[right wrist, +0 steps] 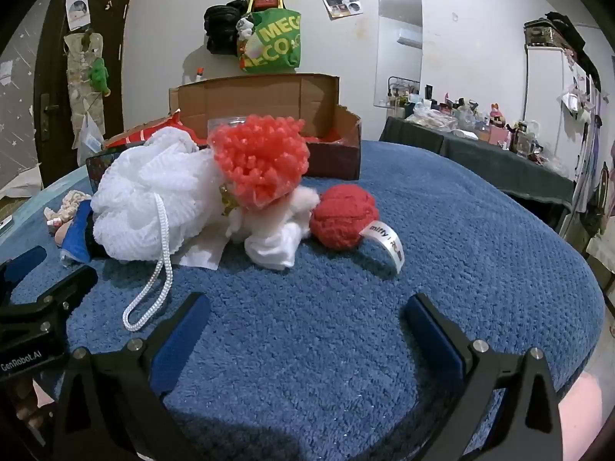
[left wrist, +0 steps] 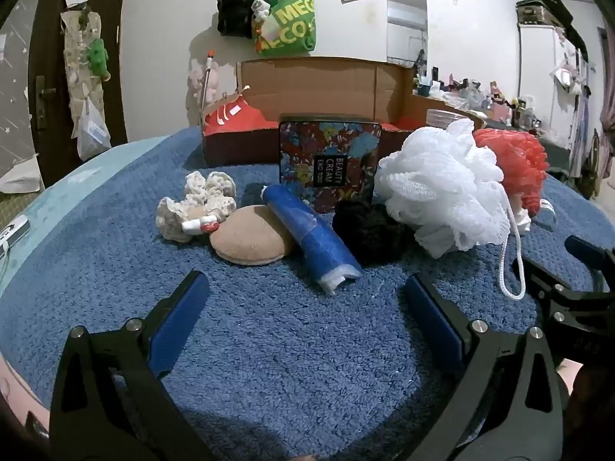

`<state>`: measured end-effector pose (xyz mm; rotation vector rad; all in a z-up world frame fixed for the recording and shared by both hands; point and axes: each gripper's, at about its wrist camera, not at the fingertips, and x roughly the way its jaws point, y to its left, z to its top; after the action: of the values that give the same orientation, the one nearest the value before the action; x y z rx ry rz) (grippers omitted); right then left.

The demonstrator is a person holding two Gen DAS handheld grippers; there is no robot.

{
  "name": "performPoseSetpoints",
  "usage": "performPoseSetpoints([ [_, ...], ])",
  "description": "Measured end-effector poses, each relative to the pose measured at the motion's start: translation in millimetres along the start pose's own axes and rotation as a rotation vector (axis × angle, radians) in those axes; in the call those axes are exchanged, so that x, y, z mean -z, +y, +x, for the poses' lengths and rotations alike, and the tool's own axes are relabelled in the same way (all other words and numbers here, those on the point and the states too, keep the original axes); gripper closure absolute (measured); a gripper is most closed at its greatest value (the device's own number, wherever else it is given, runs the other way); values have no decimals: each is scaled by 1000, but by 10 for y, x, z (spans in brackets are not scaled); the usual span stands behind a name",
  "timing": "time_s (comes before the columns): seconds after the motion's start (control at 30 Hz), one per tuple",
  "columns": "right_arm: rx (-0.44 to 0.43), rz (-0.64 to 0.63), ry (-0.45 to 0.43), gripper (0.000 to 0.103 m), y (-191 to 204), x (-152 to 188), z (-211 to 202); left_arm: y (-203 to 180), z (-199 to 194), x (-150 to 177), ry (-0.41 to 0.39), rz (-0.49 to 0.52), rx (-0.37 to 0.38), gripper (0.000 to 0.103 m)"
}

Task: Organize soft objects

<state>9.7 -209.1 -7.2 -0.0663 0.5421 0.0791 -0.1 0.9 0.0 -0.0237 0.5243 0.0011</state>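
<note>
**Left wrist view: sorting not yet begun, both grippers empty**

Left wrist view shows the soft things gathered in a loose cluster on the blue fleecy blanket [left wrist: 269, 345] that covers the surface. From left to right are seen a cream crocheted flower piece [left wrist: 200, 199], a round beige powder puff [left wrist: 250, 240], a blue squeezed tube [left wrist: 313, 238] lying across the puff's edge, a black fuzzy scrunchie [left wrist: 369, 230] and a white mesh bath pouf [left wrist: 442, 184] with its white cord loop [left wrist: 513, 265] trailing toward the right gripper. A flowered tin marked "BEAUTY CREAM" [left wrist: 330, 161] stands upright behind them.

In the right wrist view a coral-red mesh pouf [right wrist: 261, 157] is seen resting against the white pouf, with a white plush piece [right wrist: 276, 230] below it and a red knitted ball with a white label [right wrist: 344, 215] just beside that.

The open cardboard box with a red lining [right wrist: 330, 142] stands behind the cluster; no soft object can be made out inside it, though its floor is largely hidden. Judged from this, every item is left to be moved.

The left gripper [left wrist: 305, 299] and the right gripper [right wrist: 305, 320] are both held spread wide over bare blanket, with nothing between the fingers.
</note>
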Motion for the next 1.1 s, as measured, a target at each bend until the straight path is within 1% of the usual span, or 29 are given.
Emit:
performPoseSetpoints([
  [0.27, -1, 1, 3, 0, 0, 4, -1, 36, 33, 47, 2, 9, -3, 0],
  [0.3, -1, 1, 4, 0, 0, 5, -1, -3, 20, 6, 10, 10, -9, 0],
  [1.1, -1, 1, 7, 0, -3, 5, -4, -6, 18, -2, 12, 12, -9, 0],
])
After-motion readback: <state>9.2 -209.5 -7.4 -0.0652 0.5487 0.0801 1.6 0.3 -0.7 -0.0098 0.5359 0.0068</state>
